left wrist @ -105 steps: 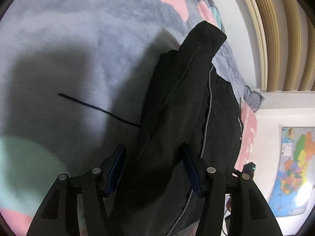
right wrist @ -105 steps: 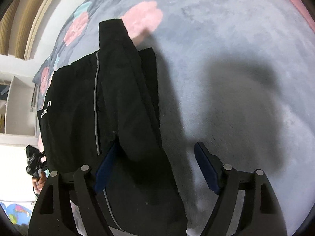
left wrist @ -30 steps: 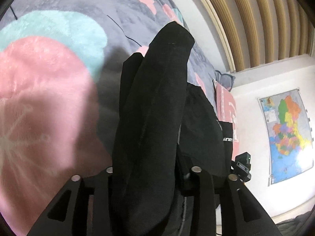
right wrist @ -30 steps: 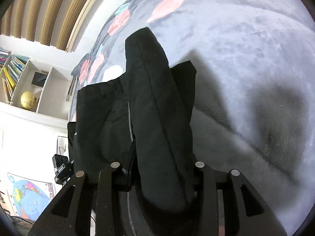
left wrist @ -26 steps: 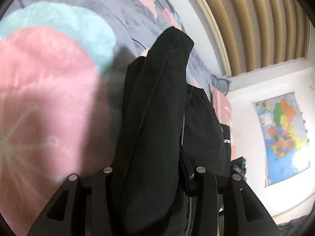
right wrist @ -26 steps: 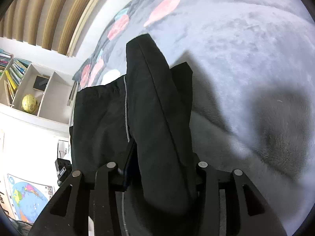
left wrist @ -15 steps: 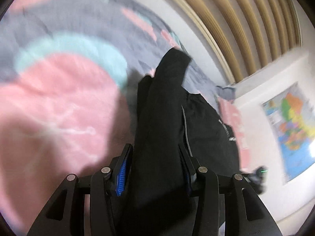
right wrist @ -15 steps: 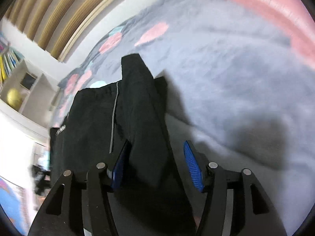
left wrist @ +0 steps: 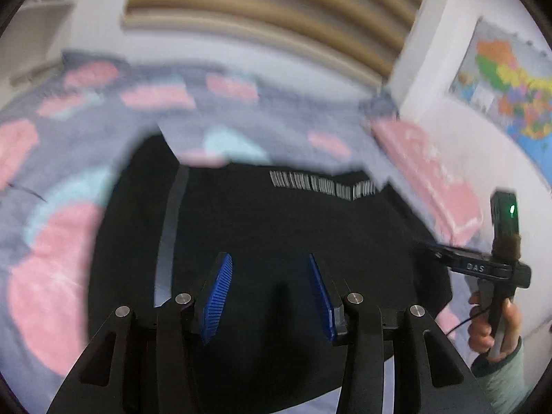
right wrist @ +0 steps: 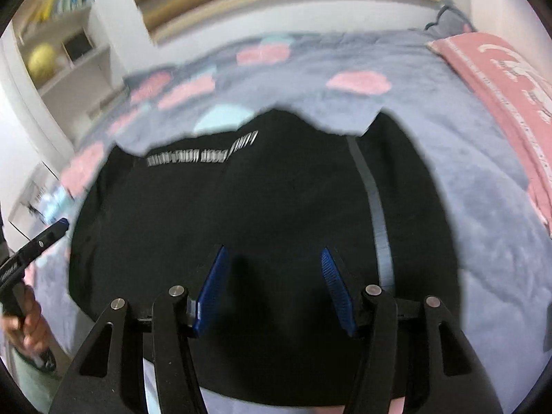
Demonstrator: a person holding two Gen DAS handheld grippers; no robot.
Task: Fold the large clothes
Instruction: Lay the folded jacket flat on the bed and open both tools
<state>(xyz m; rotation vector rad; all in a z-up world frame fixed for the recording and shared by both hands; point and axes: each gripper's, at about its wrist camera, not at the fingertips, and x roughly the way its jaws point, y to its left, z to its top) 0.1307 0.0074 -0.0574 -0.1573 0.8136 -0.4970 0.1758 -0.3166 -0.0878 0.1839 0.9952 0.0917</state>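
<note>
Garment: black jacket (right wrist: 262, 186) on the bedspread (right wrist: 465, 158); soft, limp; grip the hem corners
Jaws: left gripper (left wrist: 270, 296) and right gripper (right wrist: 276, 291) apart, empty above the jacket

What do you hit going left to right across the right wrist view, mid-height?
Other gripper's blue-tipped finger → black garment → its grey stripe → grey blanket → pink pillow.
</note>
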